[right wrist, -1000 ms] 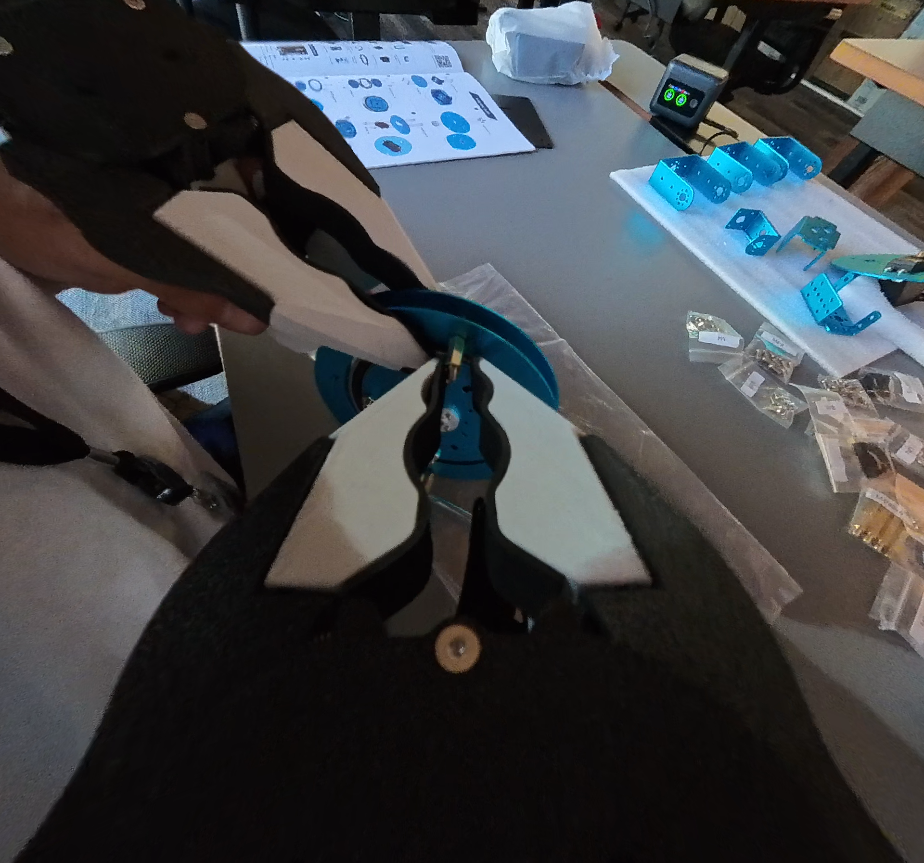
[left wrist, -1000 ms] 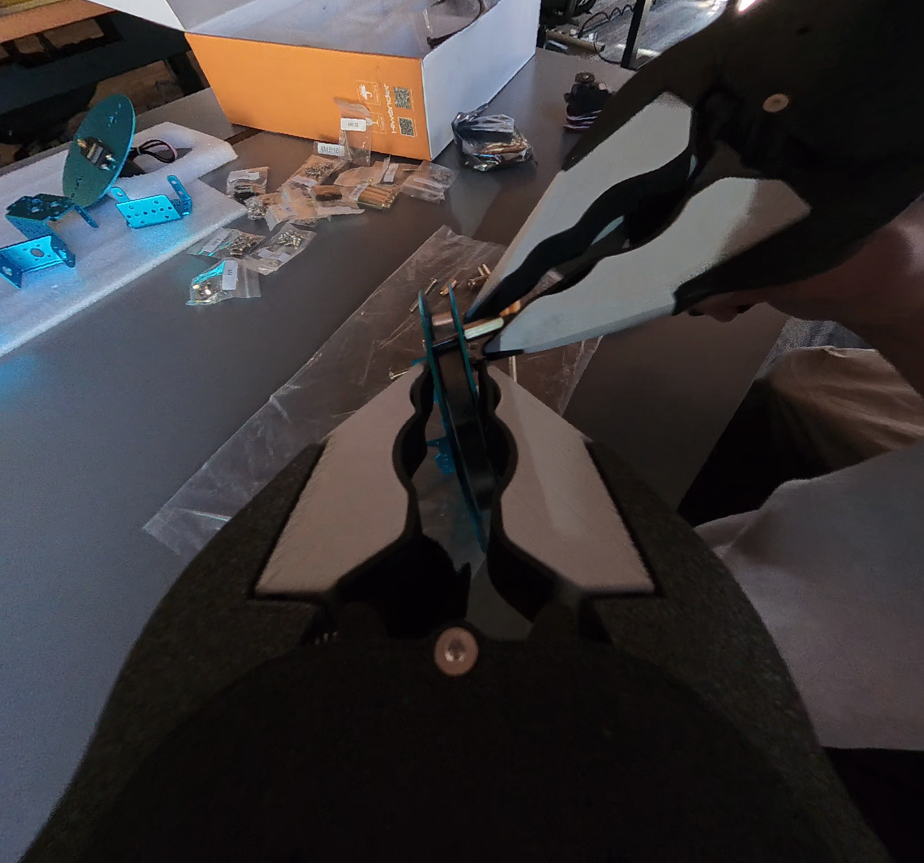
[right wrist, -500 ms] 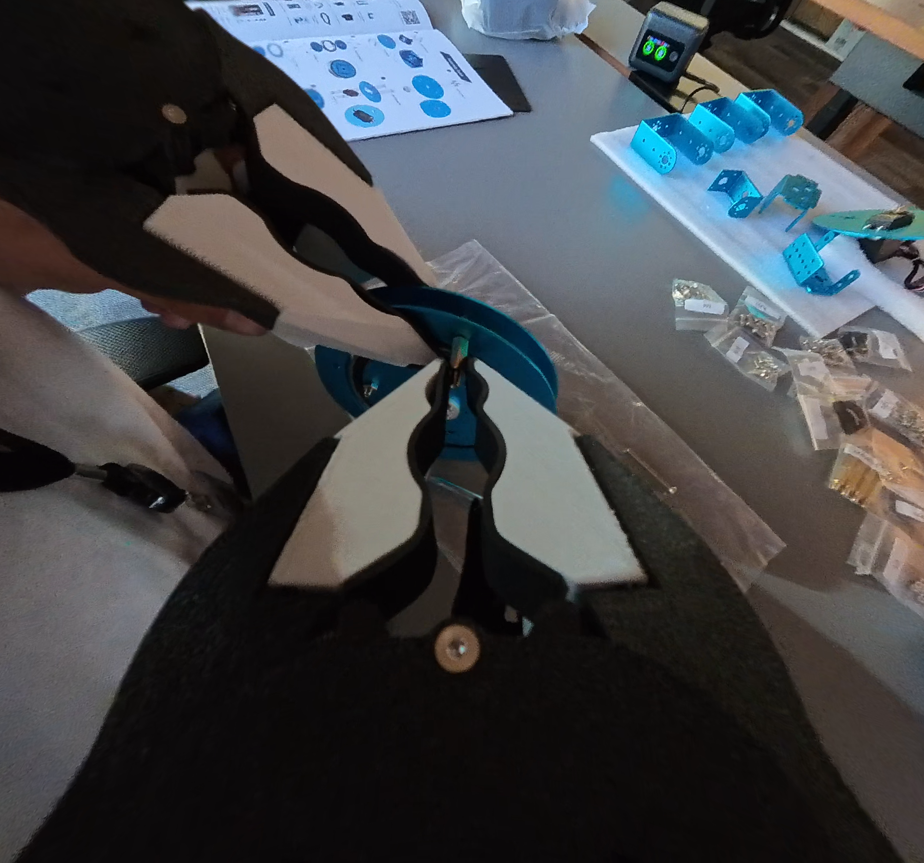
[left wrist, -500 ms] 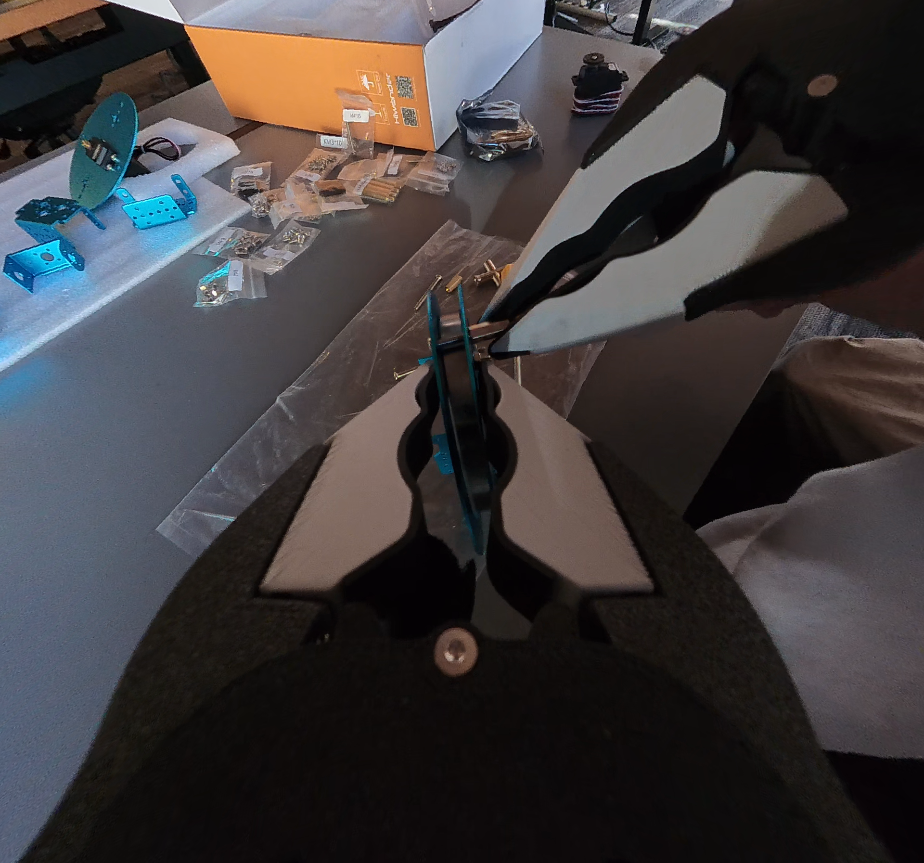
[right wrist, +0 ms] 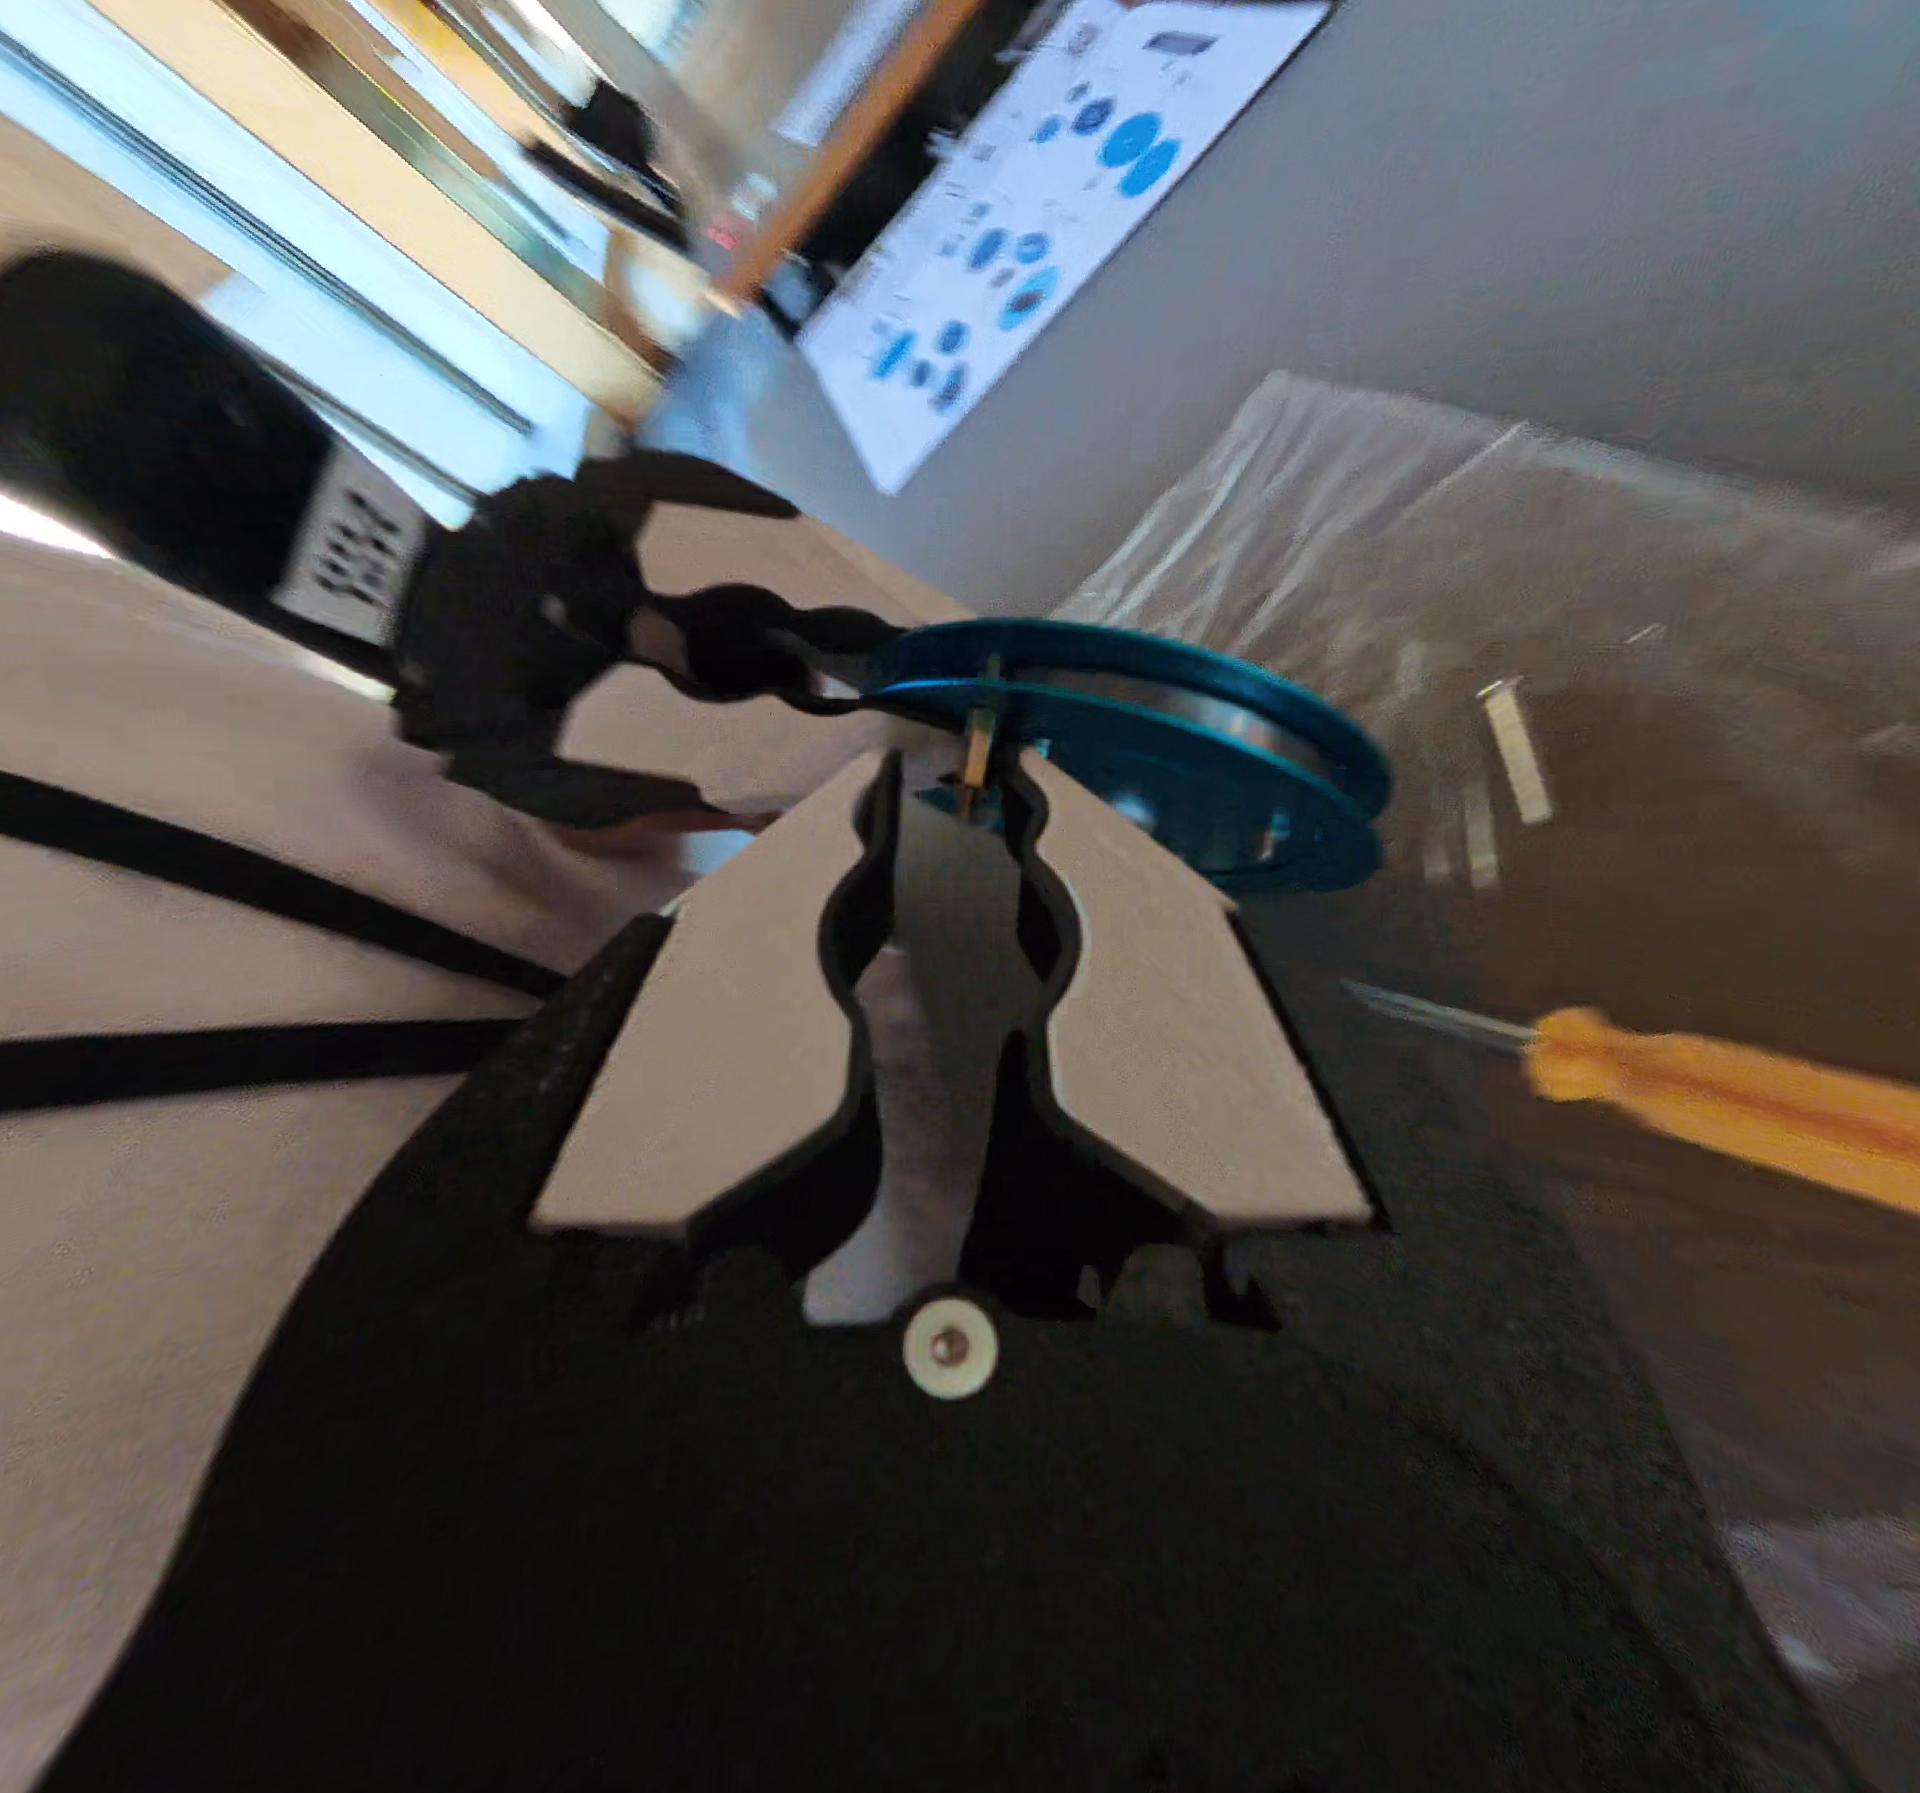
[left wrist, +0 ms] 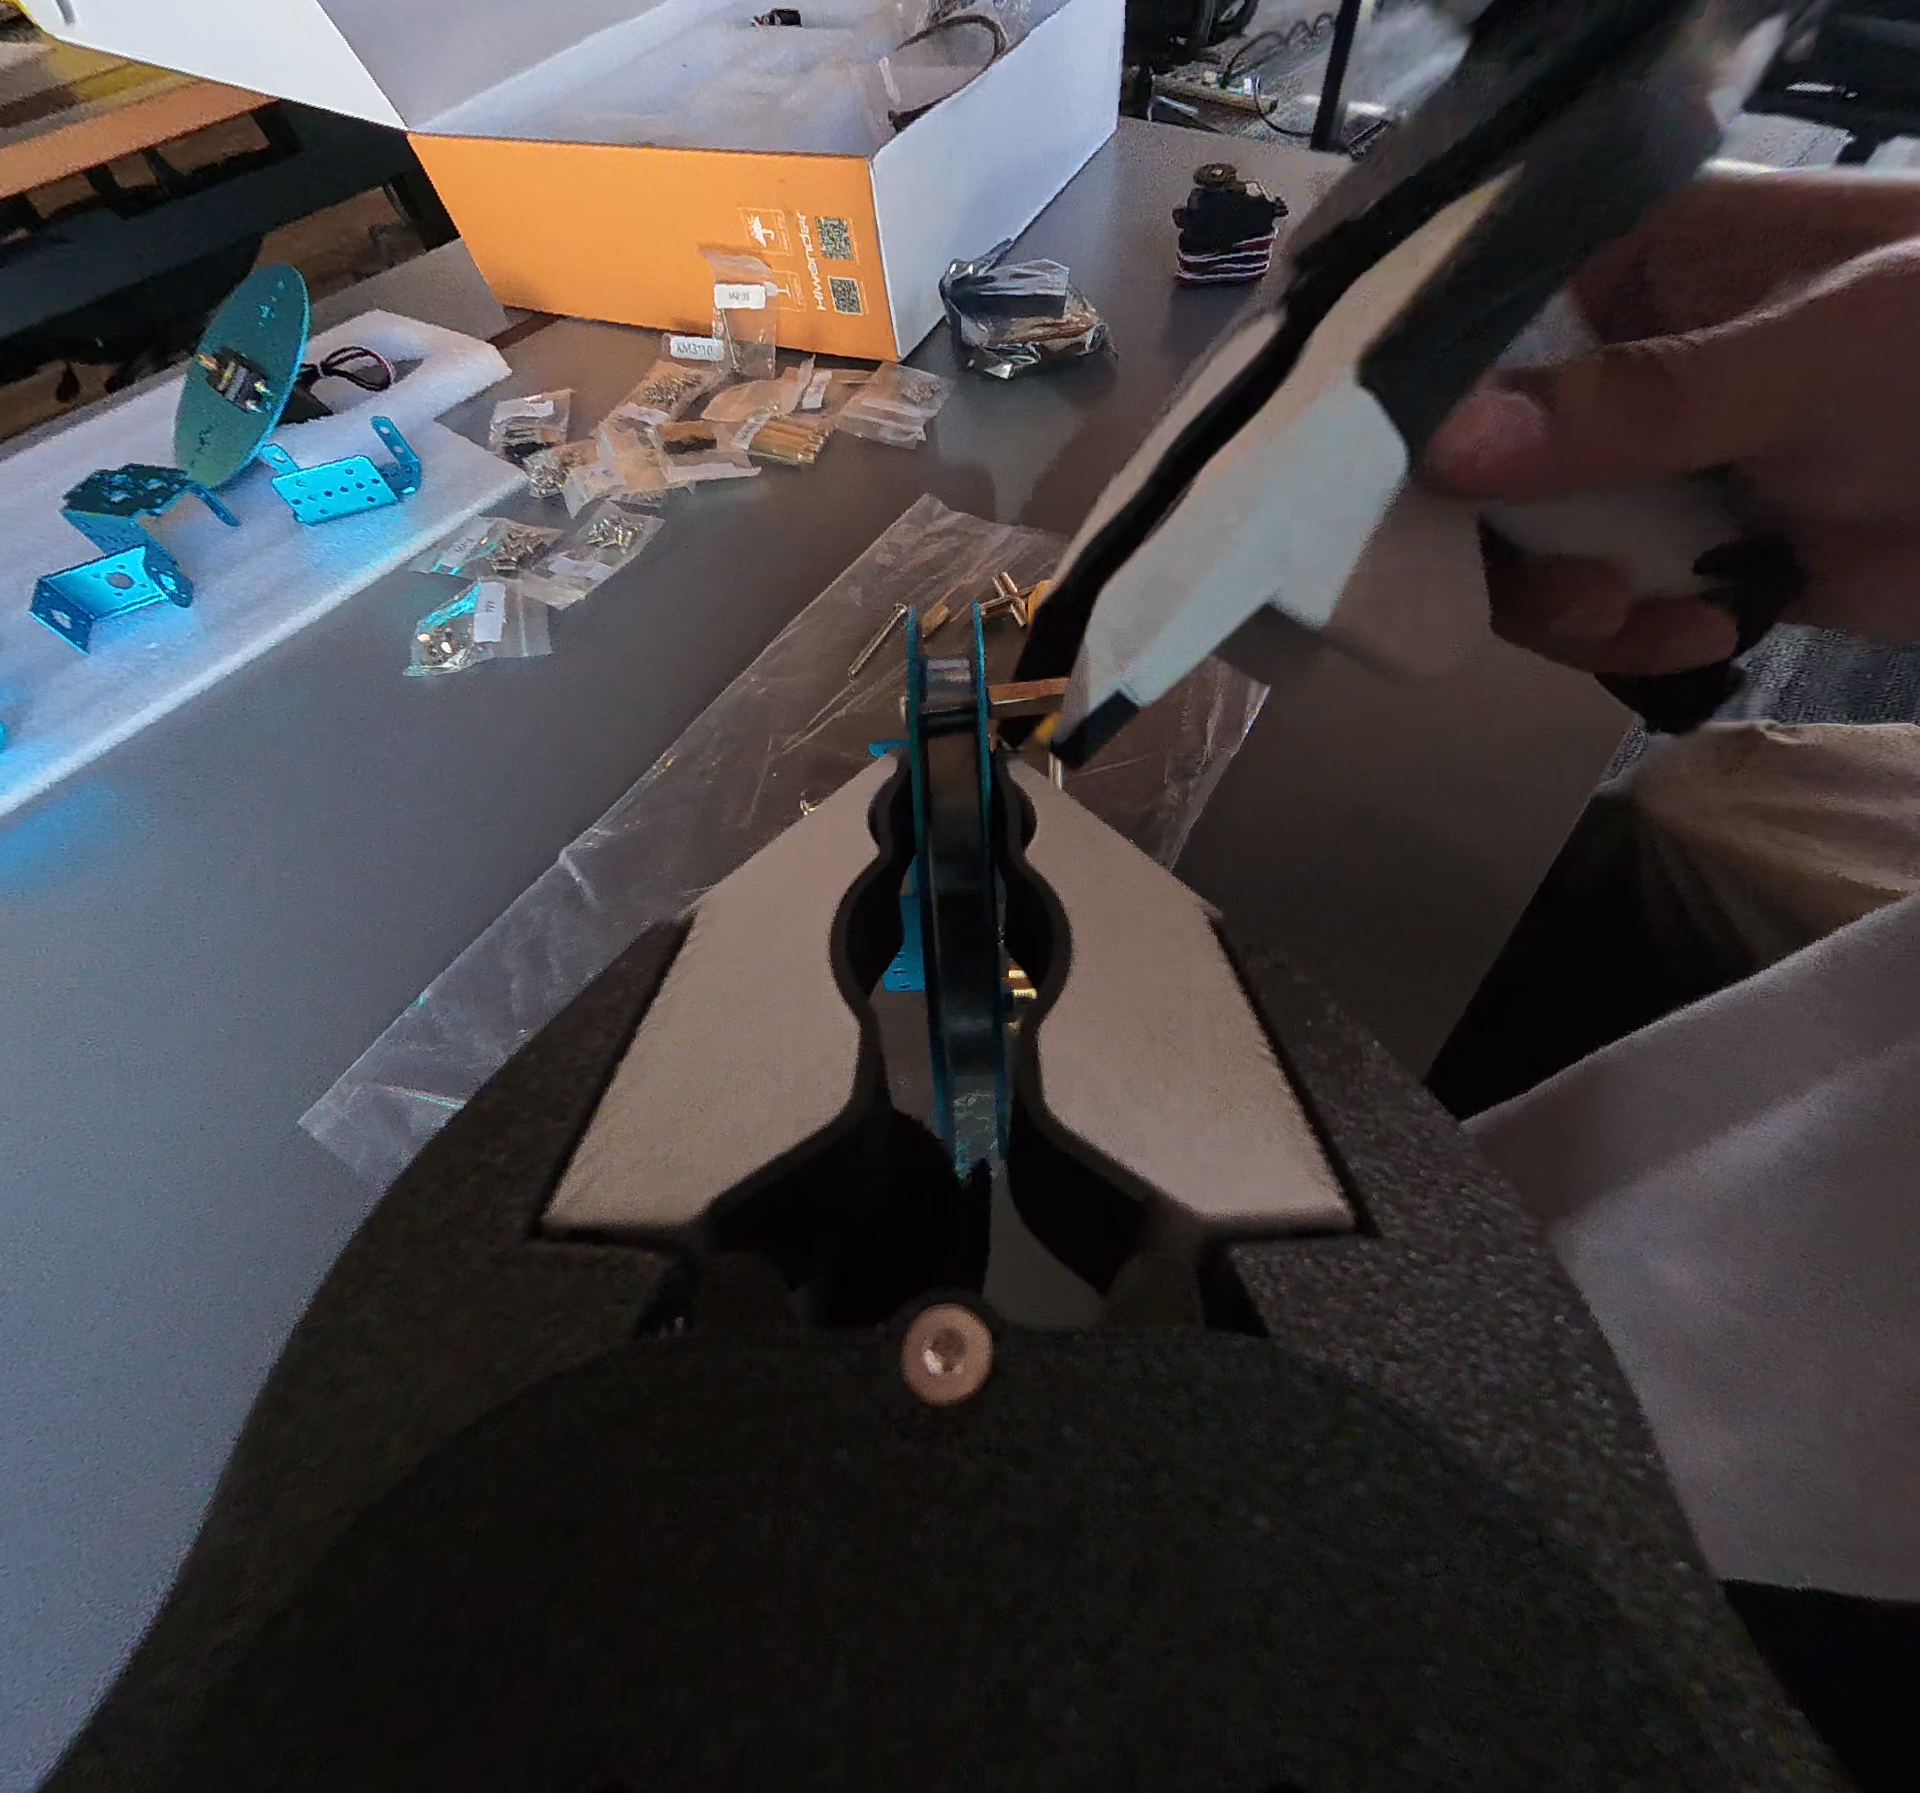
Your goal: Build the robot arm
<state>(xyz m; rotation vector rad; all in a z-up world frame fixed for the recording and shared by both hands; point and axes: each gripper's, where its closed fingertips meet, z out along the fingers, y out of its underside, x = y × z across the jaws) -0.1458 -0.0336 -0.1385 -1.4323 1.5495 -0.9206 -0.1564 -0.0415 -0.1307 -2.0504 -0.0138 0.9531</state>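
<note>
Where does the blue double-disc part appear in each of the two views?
Left wrist view: blue double-disc part, edge-on at centre, clamped between the left tongs.
Right wrist view: seen flatter, just right of centre, beyond the right tongs.
Shared landmark: clear plastic sheet under it.

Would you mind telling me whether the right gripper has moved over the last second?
Yes. The right gripper has rolled sharply: in its own view the grey table now stands steeply tilted, while the jaws stay at the brass standoff on the blue disc assembly.

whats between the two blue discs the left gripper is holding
In the left wrist view, a black part sits sandwiched between the blue discs.
</note>
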